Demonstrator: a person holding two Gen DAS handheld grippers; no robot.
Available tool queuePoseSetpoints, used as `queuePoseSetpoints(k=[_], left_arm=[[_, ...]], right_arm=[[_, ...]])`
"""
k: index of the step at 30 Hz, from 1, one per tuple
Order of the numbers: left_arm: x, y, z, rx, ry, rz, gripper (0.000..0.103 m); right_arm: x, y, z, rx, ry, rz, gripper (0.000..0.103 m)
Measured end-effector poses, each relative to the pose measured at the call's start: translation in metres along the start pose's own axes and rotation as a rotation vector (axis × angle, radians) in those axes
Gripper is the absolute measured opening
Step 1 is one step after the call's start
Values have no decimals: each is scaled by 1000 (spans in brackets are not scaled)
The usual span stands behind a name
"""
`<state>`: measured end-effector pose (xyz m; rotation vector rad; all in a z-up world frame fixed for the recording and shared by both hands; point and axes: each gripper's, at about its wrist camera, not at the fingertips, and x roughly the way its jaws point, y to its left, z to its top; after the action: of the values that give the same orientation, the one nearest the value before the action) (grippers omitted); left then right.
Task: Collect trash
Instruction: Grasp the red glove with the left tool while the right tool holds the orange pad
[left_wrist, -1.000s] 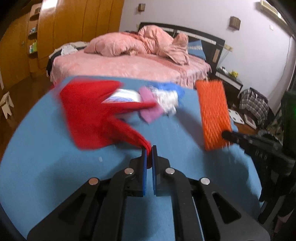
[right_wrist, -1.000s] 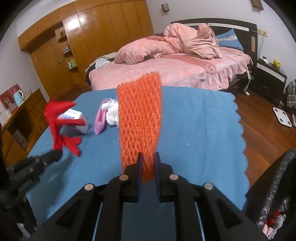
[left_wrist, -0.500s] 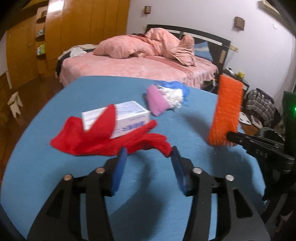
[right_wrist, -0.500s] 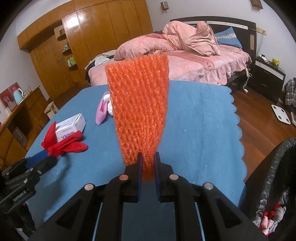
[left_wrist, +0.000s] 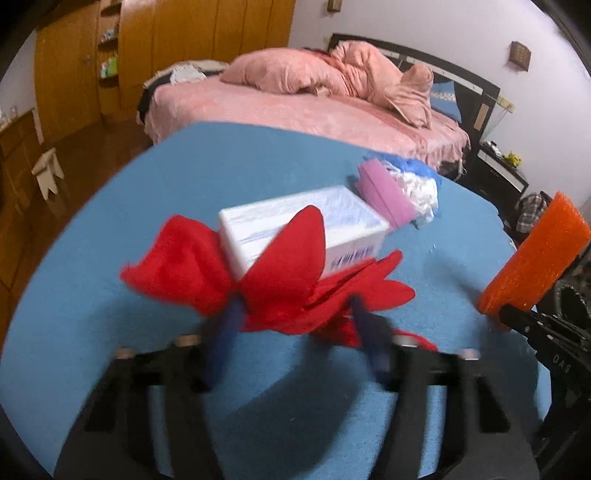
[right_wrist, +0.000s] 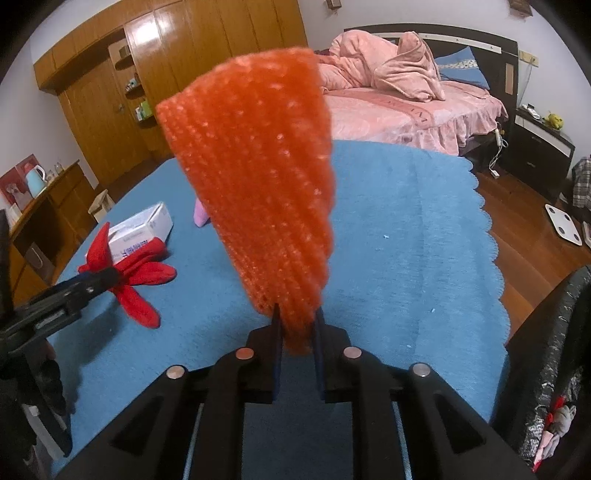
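A red glove (left_wrist: 280, 288) lies on the blue table (left_wrist: 110, 229), partly draped over a white box (left_wrist: 295, 229). My left gripper (left_wrist: 295, 314) is open, its blue fingers either side of the glove's near part. The glove (right_wrist: 133, 273) and box (right_wrist: 140, 229) also show in the right wrist view. My right gripper (right_wrist: 297, 325) is shut on an orange foam net (right_wrist: 258, 177) and holds it upright above the table; the net also shows in the left wrist view (left_wrist: 535, 258). A pink pouch (left_wrist: 384, 192) and a white and blue wad (left_wrist: 421, 188) lie farther back.
A black trash bag (right_wrist: 546, 369) with some trash inside stands off the table's right edge. A pink bed (right_wrist: 399, 107) is behind the table, a wooden wardrobe (right_wrist: 166, 81) at the back left, and a low cabinet (right_wrist: 40, 218) on the left.
My left gripper let go of the red glove, opened, then moved forward so its fingers straddle the glove. My right gripper has lifted and tilted the orange net toward the right.
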<state>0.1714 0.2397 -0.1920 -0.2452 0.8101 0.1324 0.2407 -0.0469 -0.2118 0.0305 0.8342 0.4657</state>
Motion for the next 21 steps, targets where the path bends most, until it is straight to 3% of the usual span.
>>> queuePoseSetpoints(k=[2,4,6,9,12,19,21], left_arm=[[3,-2,0,8,8,-19,23],[2,-6,-1,23,5,-35,13],[3,-10,-1,43,-1,-50,10],[0,-17,-1,68,-20,-72,9],[-8,-23,0,62,-44,-103,9],[-34,-46,5,89,-96,-167,9],[-40,-53,6,100,-108,-181,9]], right_arm=[[-1,1,-1,-4,-4,1,28],[-4,3,-1,-6,-12,10,34],[-6,5,0,-8,-20,15,47],[-10,6,3,-5,-40,25,56],[-11,4,7,6,-48,34,56],[-23,-2,18,41,-78,65,29],[-28,-2,21,35,-89,79,16]])
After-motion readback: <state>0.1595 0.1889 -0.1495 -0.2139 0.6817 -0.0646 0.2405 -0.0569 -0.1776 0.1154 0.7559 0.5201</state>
